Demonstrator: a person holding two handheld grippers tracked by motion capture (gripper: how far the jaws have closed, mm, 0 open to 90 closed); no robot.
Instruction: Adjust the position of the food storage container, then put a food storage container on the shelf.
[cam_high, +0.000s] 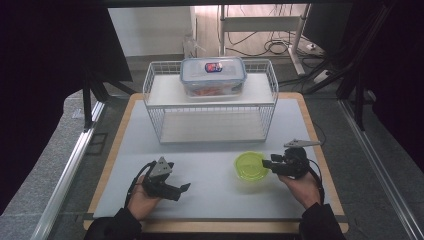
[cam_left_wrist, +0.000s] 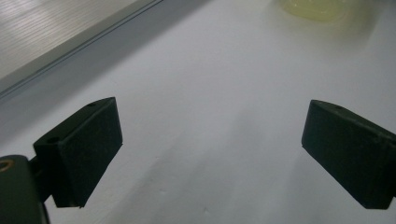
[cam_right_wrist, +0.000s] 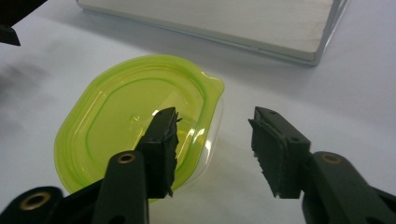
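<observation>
**Right gripper at the rim of the green-lidded container**

Nearest the person's edge of the table (cam_high: 120, 150), the left gripper (cam_high: 181, 189) rests low over the bare white surface, held in the left hand (cam_high: 142, 200). Its jaws stand wide apart in the left gripper view, with nothing between them — only the white tabletop and, far off at the top edge, a sliver of pale green.

Across on the right side, the right hand (cam_high: 302, 187) holds the right gripper (cam_high: 265, 163) pointing toward the middle of the table. Its jaws are partly open and grip nothing. In the right gripper view one jaw lies over the near edge of the green lid (cam_right_wrist: 135, 126), the other hangs beside the container over bare table; whether the first pad touches the lid I cannot tell.

That small clear container (cam_high: 251, 166) with its yellow-green lid sits on the table just ahead of the right gripper, near the right of centre.

Farther back stands a white wire rack (cam_high: 155, 112) — on its upper shelf rests a clear lidded box (cam_high: 213, 76) with blue clips and something orange inside.
</observation>
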